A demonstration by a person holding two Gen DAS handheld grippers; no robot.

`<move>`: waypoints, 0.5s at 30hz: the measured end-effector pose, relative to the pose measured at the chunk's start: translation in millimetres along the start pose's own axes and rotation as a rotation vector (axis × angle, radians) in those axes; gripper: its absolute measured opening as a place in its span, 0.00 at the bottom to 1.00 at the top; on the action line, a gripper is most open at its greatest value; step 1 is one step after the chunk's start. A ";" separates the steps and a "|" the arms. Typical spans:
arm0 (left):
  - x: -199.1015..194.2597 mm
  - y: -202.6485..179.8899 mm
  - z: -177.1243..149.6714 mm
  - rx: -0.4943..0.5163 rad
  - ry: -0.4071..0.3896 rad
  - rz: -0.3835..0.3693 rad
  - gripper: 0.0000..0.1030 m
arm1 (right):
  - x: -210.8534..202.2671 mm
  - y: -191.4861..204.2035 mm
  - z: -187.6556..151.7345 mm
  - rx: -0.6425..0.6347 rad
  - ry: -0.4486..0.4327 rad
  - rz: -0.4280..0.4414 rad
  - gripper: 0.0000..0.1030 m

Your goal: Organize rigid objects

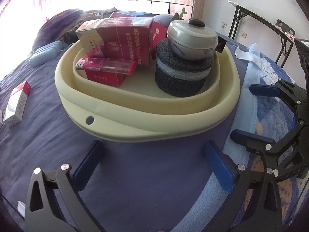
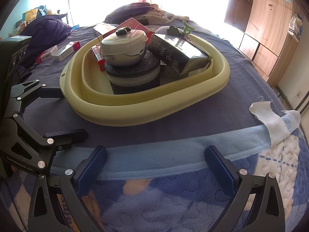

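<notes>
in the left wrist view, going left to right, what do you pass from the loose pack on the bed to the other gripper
white and red cigarette pack → red plastic lighter → dark grey foam cylinder with the lidded grey pot on top → right gripper, jaws apart

A home bedroom — bed with pillows, wooden wardrobe beside it.

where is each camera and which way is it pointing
Left wrist: on the left hand-held gripper, facing the yellow basin on the bed; the right hand-held gripper shows at right.
Right wrist: on the right hand-held gripper, facing the basin; the left one shows at left.
Shared: basin, pot.
</notes>
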State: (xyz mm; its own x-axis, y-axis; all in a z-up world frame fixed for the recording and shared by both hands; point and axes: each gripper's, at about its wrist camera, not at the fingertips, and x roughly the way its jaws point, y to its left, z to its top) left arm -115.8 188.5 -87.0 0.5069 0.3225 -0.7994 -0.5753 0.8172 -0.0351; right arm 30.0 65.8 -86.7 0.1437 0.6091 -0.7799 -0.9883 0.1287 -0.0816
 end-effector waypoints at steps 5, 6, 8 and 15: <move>-0.3 0.1 -0.1 -0.001 0.000 -0.001 1.00 | 0.0 0.4 0.1 0.000 0.000 -0.001 1.00; -0.1 -0.4 0.1 0.000 0.000 -0.001 1.00 | -0.1 0.3 0.0 0.000 0.000 -0.001 1.00; -0.1 -0.2 0.0 0.000 0.000 0.000 1.00 | 0.0 -0.2 0.2 0.000 0.000 0.000 1.00; -0.4 1.5 -0.8 0.001 0.000 0.000 1.00 | -0.1 0.5 0.5 -0.001 -0.001 -0.001 1.00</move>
State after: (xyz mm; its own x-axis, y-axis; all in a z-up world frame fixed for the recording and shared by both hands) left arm -117.4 189.2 -87.3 0.5068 0.3224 -0.7995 -0.5749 0.8175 -0.0348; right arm 29.6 66.2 -86.4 0.1446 0.6099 -0.7792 -0.9882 0.1288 -0.0826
